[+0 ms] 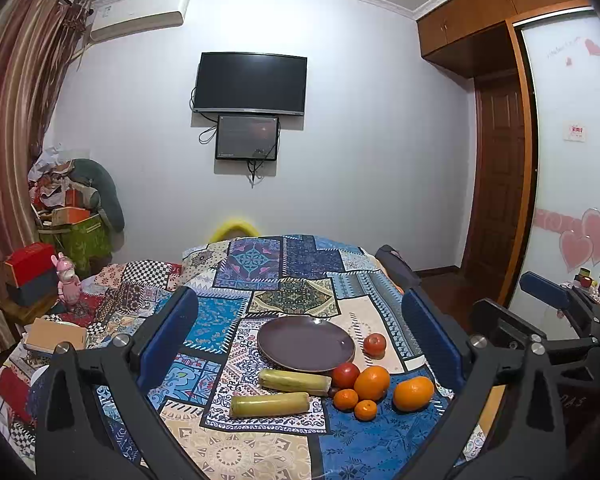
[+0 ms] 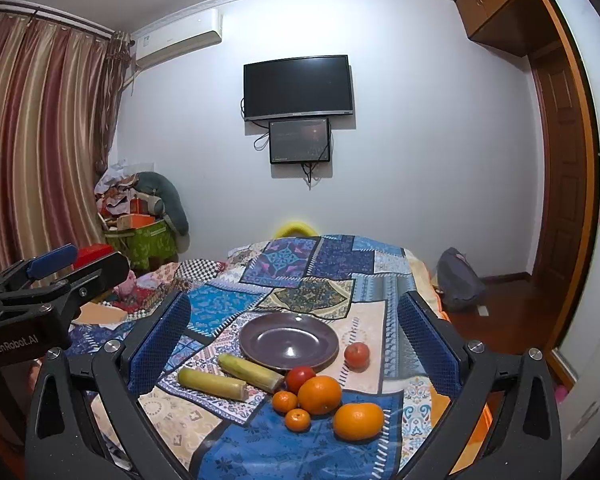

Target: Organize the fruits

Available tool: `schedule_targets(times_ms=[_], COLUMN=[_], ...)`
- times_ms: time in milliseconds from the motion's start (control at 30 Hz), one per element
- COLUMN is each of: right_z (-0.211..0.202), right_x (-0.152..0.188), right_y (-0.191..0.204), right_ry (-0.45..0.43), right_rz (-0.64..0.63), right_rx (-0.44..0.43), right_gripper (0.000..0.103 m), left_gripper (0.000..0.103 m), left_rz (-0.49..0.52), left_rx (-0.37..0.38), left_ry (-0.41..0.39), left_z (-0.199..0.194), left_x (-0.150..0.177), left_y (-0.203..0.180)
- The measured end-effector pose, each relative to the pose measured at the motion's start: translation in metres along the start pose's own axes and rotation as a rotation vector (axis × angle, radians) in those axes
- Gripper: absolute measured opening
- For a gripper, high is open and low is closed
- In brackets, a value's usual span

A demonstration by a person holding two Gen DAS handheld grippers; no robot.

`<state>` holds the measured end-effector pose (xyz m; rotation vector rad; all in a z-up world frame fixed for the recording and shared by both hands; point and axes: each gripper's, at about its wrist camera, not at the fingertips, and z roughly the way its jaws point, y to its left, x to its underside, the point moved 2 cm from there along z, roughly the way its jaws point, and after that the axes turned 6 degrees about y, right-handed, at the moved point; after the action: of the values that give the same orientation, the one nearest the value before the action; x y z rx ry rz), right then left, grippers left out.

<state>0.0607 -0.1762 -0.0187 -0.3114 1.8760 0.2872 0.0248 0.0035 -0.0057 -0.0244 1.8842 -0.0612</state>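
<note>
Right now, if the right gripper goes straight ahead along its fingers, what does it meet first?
Probably the round dark purple plate: it sits centred between the open right gripper fingers, on the patchwork bedspread. The camera tilts downward, so the line could land nearer, by the red tomato; depth is unclear.

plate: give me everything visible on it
The plate is round, shallow and dark purple-brown, glossy like glazed ceramic, with a highlight in its well. It lies flat and empty on the patchwork cloth. A red fruit and one green stalk lie at its near rim; contact cannot be told. Both hand-held grippers are clear of it.
</note>
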Motion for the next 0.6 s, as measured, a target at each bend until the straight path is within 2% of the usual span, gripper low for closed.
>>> schedule_targets(times_ms=[600], right_z=[0.0026], right_x=[0.0013], right_y=[0.0003], right_ry=[0.006], right_rz=[0.004], right_rx=[-0.007], right_gripper=[0.103], left_gripper=[0.103], left_rz=[-0.004], left_rx=[-0.002], left_ry=[-0.006], left_z=[0.0006], left_x=[0.0026], left_y=[0.001])
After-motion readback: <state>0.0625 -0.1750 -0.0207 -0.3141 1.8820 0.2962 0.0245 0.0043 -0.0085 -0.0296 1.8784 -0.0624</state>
